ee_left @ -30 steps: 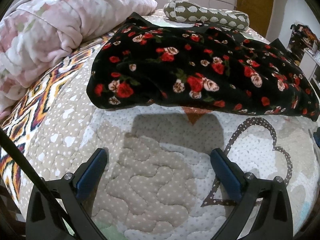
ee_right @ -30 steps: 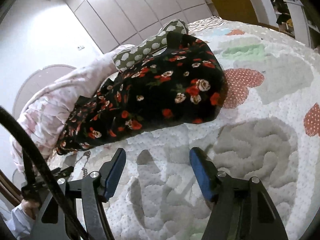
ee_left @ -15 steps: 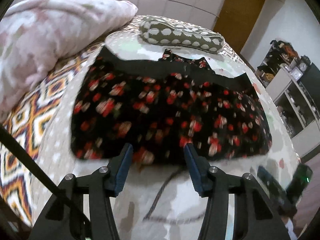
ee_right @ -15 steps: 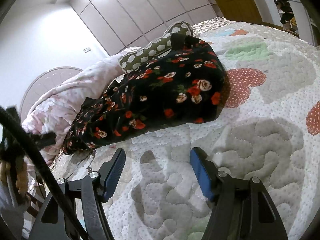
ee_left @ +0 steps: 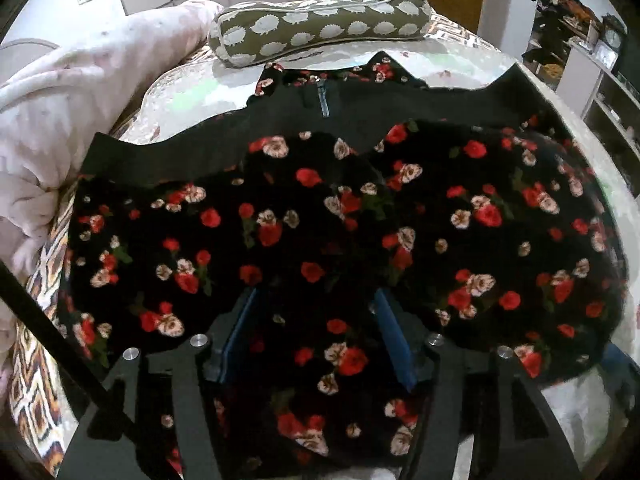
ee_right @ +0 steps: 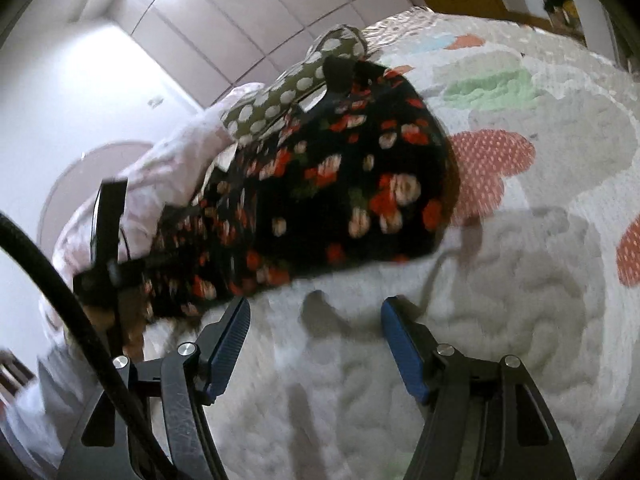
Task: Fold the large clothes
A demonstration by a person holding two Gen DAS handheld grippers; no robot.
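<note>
A black garment with red and cream roses (ee_left: 320, 220) lies folded on the quilted bed; a zipper and plain black band show at its far edge. My left gripper (ee_left: 316, 300) is open and hovers right over the garment's near part, its blue pads either side of the cloth. In the right wrist view the same garment (ee_right: 340, 184) lies ahead and left. My right gripper (ee_right: 316, 308) is open and empty over the bare quilt (ee_right: 500, 280), just short of the garment's near edge. The left tool (ee_right: 108, 248) shows at the garment's left end.
A green bolster pillow with white hedgehogs (ee_left: 320, 24) lies beyond the garment. A pink bundled duvet (ee_left: 80, 100) is piled on the left. Shelves with clutter (ee_left: 580, 52) stand at the right past the bed's edge. A wardrobe wall stands behind.
My left gripper has risen and moved forward from the bare quilt to over the garment, and its jaws have narrowed. My right gripper has shifted slightly toward the garment and stays open.
</note>
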